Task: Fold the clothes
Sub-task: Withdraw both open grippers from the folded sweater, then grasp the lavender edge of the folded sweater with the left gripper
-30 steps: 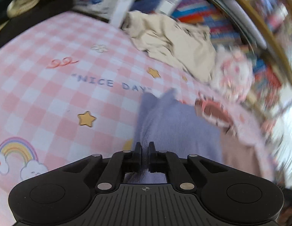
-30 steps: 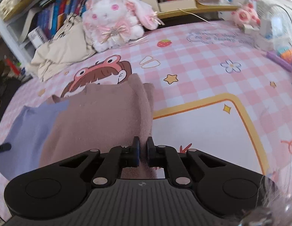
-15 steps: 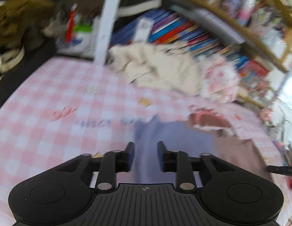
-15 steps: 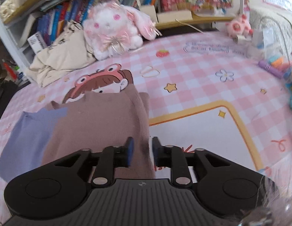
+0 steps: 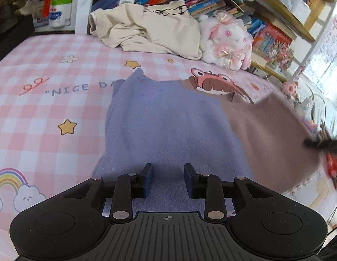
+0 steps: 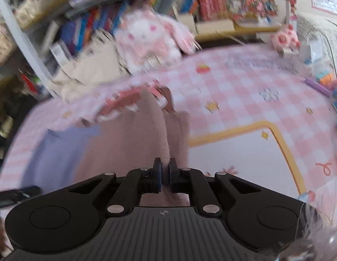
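A two-tone garment, lavender on the left (image 5: pixel 168 126) and brown on the right (image 5: pixel 272 134), lies flat on the pink checked mat (image 5: pixel 49 108). My left gripper (image 5: pixel 168 178) is open and hovers just above the lavender hem, holding nothing. My right gripper (image 6: pixel 165 174) is shut on the brown part of the garment (image 6: pixel 133 143), pinching a ridge of cloth at its right edge. The right wrist view is blurred. The lavender part (image 6: pixel 55 152) shows there at the left.
A crumpled cream garment (image 5: pixel 151 30) and a white-pink plush bunny (image 5: pixel 227 41) sit at the mat's far edge, against a bookshelf (image 5: pixel 212 2). Small toys and clutter (image 6: pixel 320 80) line the mat's right side. A white post (image 5: pixel 83 6) stands at the back left.
My left gripper has let go of the lavender hem and opened wide. My right gripper opened briefly, then closed again on the brown cloth. Both cameras have lifted.
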